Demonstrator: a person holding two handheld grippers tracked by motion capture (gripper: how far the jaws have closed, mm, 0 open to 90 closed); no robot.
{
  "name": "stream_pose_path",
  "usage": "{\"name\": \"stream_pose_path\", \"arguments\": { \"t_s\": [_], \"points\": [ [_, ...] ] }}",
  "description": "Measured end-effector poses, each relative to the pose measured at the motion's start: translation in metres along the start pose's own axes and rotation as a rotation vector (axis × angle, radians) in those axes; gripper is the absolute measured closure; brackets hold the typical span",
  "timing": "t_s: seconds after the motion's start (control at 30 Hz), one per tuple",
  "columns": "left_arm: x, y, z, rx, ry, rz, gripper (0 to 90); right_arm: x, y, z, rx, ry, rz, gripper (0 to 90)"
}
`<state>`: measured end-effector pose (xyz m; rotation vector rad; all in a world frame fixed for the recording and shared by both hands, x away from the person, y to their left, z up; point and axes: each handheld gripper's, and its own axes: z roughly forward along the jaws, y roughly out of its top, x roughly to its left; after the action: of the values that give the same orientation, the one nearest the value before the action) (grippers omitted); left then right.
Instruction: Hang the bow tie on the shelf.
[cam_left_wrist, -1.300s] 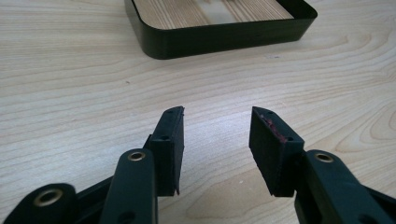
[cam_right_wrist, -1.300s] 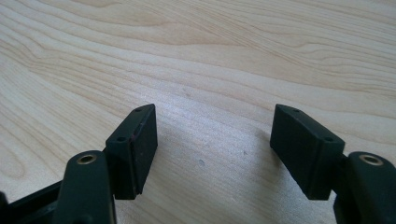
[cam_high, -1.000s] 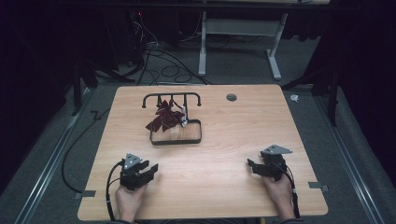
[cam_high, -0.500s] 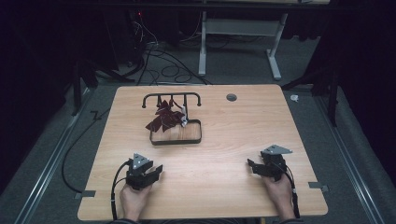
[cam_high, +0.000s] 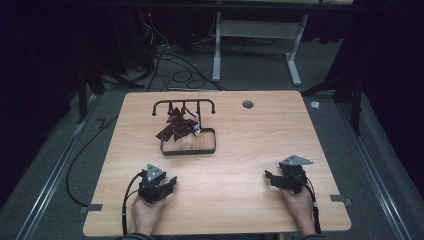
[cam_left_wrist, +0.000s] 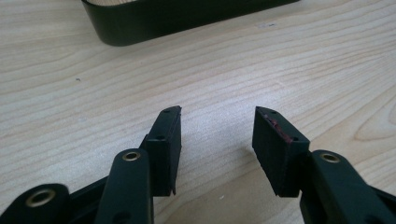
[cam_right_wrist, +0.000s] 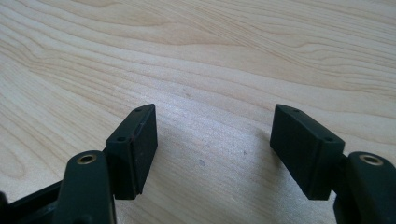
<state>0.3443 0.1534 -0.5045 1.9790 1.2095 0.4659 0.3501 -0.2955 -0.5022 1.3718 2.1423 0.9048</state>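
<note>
Left hand (cam_high: 146, 212): enters from the bottom edge, holds left gripper (cam_high: 170, 183) low, apparently just above the surface; jaws apart, nothing between them | Right hand (cam_high: 299, 206): same posture, well apart from the left; right gripper (cam_high: 270, 179) points inward, jaws spread wider, nothing held | Cables trail back along both wrists.
</note>
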Motion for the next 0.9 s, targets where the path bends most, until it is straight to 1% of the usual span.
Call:
{"name": "stream_pose_path", "arguments": {
  "t_s": [0.13,0.27,0.33,0.37,0.43,0.5,0.7,0.9],
  "points": [
    [-0.0020,0.0000,0.0020,0.004,0.008,0.015,52.8,0.0000,0.0000,0.0000,0.000,0.000,0.000,33.4],
    [-0.0016,0.0000,0.0024,0.002,0.011,0.013,52.5,0.0000,0.0000,0.0000,0.000,0.000,0.000,33.4],
    [-0.0031,-0.0002,0.0030,0.001,0.024,0.027,51.3,0.0000,0.0000,0.0000,0.000,0.000,0.000,33.4],
    [-0.0031,-0.0002,0.0030,0.001,0.024,0.027,51.0,0.0000,0.0000,0.0000,0.000,0.000,0.000,33.4],
    [-0.0057,-0.0001,0.0038,0.004,0.038,0.047,50.0,-0.0001,0.0000,0.0000,0.000,0.000,-0.002,33.4],
    [-0.0061,0.0000,0.0039,0.006,0.042,0.049,49.1,0.0001,0.0001,0.0000,0.000,0.000,0.001,33.4],
    [-0.0062,0.0001,0.0043,0.012,0.044,0.043,42.3,0.0002,0.0000,0.0000,0.000,0.000,0.000,33.4],
    [-0.0061,0.0000,0.0045,0.010,0.045,0.041,41.5,0.0001,0.0000,0.0000,0.000,-0.001,0.002,33.4]
  ]
}}
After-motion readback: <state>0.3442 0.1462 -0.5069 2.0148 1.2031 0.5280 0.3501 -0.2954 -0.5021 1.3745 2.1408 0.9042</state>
